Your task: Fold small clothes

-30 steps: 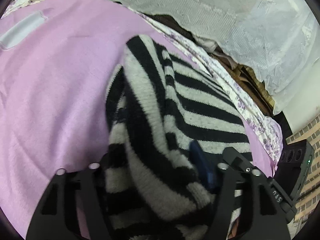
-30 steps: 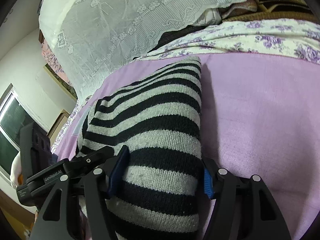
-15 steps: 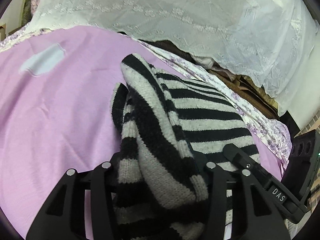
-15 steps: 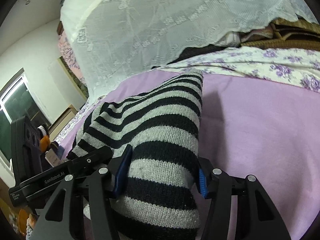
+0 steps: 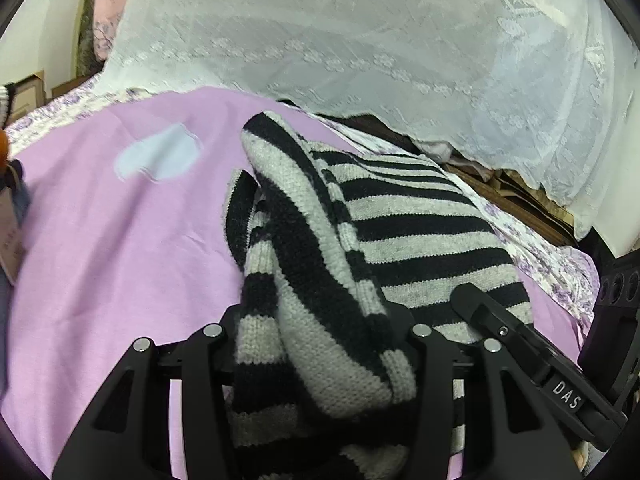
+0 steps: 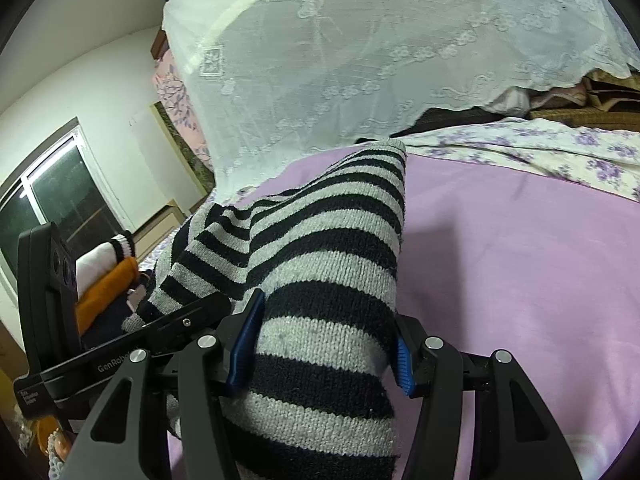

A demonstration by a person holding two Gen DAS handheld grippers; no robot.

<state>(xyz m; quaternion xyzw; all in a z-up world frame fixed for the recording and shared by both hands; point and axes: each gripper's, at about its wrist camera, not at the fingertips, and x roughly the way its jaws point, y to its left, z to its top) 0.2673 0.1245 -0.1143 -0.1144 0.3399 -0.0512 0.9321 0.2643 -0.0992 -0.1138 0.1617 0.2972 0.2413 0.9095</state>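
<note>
Left claw (image 5: pixel 316 336) and right claw (image 6: pixel 324 340) each clamped on striped sweater (image 5: pixel 420 240), pink sheet (image 5: pixel 100 240), labels "DAS" (image 5: pixel 566 394), "GenRobot" (image 6: pixel 114 364).

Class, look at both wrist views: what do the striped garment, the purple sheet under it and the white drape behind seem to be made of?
Striped sweater: chunky knit, probably wool or acrylic; visible stitch loops, fuzzy matte surface.
Purple sheet: smooth, matte fabric, perhaps cotton; fine weave, soft creases.
White drape: sheer lace or net, likely synthetic; embroidered flowers, scalloped edge.
</note>
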